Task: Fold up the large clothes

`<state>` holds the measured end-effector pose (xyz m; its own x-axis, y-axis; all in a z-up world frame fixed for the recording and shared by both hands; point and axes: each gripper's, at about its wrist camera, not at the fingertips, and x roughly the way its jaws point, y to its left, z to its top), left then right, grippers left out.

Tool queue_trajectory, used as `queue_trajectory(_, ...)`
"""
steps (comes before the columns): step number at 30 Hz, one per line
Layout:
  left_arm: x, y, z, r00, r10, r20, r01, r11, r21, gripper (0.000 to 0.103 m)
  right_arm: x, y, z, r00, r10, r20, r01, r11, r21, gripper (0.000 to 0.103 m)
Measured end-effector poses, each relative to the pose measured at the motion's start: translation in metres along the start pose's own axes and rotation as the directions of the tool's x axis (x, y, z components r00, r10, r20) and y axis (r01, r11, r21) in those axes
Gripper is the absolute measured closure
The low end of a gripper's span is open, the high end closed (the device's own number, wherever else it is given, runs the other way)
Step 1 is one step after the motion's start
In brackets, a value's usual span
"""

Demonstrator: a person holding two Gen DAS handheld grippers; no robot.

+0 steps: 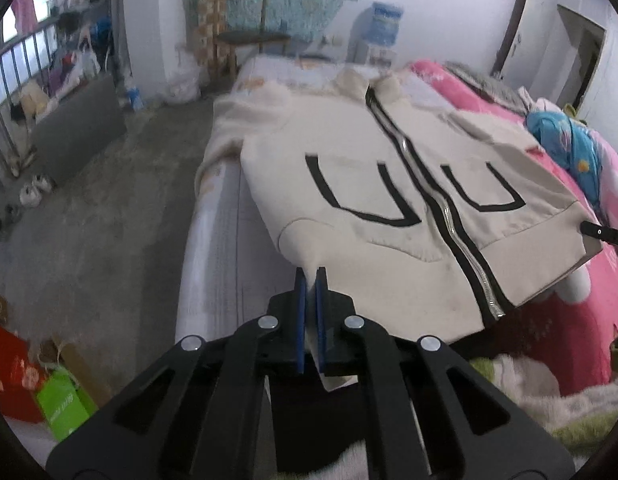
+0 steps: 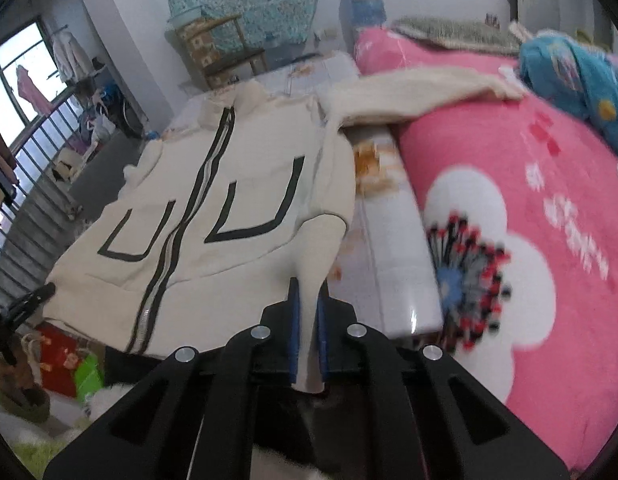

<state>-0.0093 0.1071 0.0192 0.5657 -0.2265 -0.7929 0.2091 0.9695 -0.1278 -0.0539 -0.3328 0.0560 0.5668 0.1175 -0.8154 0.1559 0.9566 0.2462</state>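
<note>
A cream jacket point(image 1: 349, 184) with a black-edged zipper point(image 1: 441, 216) and black pocket outlines lies front-up on the bed point(image 2: 393, 264). Left gripper point(image 1: 311, 276) and right gripper point(image 2: 309, 286) fingers are clamped on its raised hem corners.

The right gripper point(image 2: 307, 280) pinches the cream jacket's point(image 2: 213, 200) hem corner; a pink blanket point(image 2: 509, 200) lies to its right.

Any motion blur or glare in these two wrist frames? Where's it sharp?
Left wrist: left gripper sharp, cream zip jacket softly smeared, the room's straight lines bowed by the fisheye. Right wrist: right gripper crisp, pink flower blanket streaked with blur, a small glare spot on the white bed edge.
</note>
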Motion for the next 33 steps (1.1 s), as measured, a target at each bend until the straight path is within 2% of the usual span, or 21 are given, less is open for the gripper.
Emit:
queue_trajectory(2, 0.006, 0.005, -0.010, 0.998, 0.016, -0.055, -0.017, 1.000, -0.022, 0.099, 0.006, -0.001, -0.014, 0.998, 0.001, -0.060, -0.001, 1.000, 0.006, 0.095)
queue_trajectory(3, 0.012, 0.009, -0.016, 0.995, 0.034, -0.089, -0.036, 0.999, -0.023, 0.098, 0.015, 0.000, -0.022, 0.995, -0.026, -0.100, 0.025, 1.000, -0.009, 0.094)
queue_trajectory(5, 0.028, 0.017, -0.026, 0.985, 0.061, -0.164, -0.067, 0.997, -0.030, 0.093, 0.027, -0.004, -0.032, 0.982, -0.114, -0.150, 0.110, 0.993, -0.038, 0.089)
queue_trajectory(7, 0.033, 0.022, -0.030, 0.979, 0.089, -0.186, -0.096, 0.995, -0.028, 0.090, 0.028, -0.008, -0.034, 0.967, -0.199, -0.162, 0.192, 0.980, -0.055, 0.083)
queue_trajectory(8, 0.031, 0.024, -0.028, 0.979, 0.102, -0.175, -0.108, 0.994, -0.021, 0.086, 0.024, -0.009, -0.032, 0.967, -0.208, -0.147, 0.202, 0.978, -0.052, 0.070)
queue_trajectory(9, 0.026, 0.024, -0.023, 0.983, 0.106, -0.151, -0.109, 0.994, -0.014, 0.076, 0.017, -0.009, -0.029, 0.971, -0.205, -0.123, 0.201, 0.979, -0.046, 0.062)
queue_trajectory(10, 0.022, 0.024, -0.020, 0.986, 0.106, -0.130, -0.109, 0.994, -0.011, 0.065, 0.007, -0.007, -0.023, 0.977, -0.199, -0.074, 0.196, 0.980, -0.039, 0.048)
queue_trajectory(13, 0.012, 0.015, -0.001, 0.994, 0.101, -0.029, -0.100, 0.995, 0.018, 0.049, -0.003, 0.006, -0.008, 0.981, -0.191, 0.021, 0.192, 0.979, -0.064, 0.039)
queue_trajectory(14, 0.013, 0.009, 0.006, 0.995, 0.096, -0.005, -0.095, 0.995, 0.034, 0.048, -0.002, 0.016, -0.002, 0.985, -0.166, 0.050, 0.169, 0.983, -0.073, 0.033)
queue_trajectory(17, 0.022, -0.015, 0.024, 0.996, 0.074, 0.052, -0.079, 0.993, 0.088, 0.038, 0.019, 0.045, 0.010, 0.995, -0.074, 0.067, 0.080, 0.993, -0.091, 0.030)
queue_trajectory(19, 0.037, -0.035, 0.037, 0.996, 0.060, 0.067, -0.068, 0.989, 0.128, 0.032, 0.036, 0.065, 0.017, 0.997, -0.040, 0.073, 0.049, 0.991, -0.122, 0.027)
queue_trajectory(20, 0.044, -0.042, 0.040, 0.996, 0.055, 0.065, -0.063, 0.988, 0.141, 0.032, 0.048, 0.077, 0.021, 0.996, -0.030, 0.078, 0.041, 0.989, -0.144, 0.023)
queue_trajectory(23, 0.070, -0.057, 0.050, 0.997, 0.054, 0.049, -0.061, 0.985, 0.164, 0.031, 0.087, 0.102, 0.031, 0.998, 0.000, 0.058, 0.011, 0.982, -0.186, 0.020)
queue_trajectory(26, 0.095, -0.067, 0.055, 0.994, 0.104, 0.039, -0.109, 0.977, 0.181, 0.030, 0.119, 0.120, 0.035, 1.000, -0.026, 0.013, 0.028, 0.977, -0.210, 0.020)
queue_trajectory(29, 0.117, -0.068, 0.059, 0.993, 0.116, -0.002, -0.114, 0.977, 0.178, 0.027, 0.145, 0.131, 0.037, 0.998, -0.058, -0.007, 0.054, 0.966, -0.252, 0.020)
queue_trajectory(33, 0.138, -0.063, 0.058, 0.989, 0.141, -0.054, -0.130, 0.976, 0.175, 0.023, 0.164, 0.132, 0.036, 0.997, -0.062, -0.037, 0.051, 0.967, -0.251, 0.020)
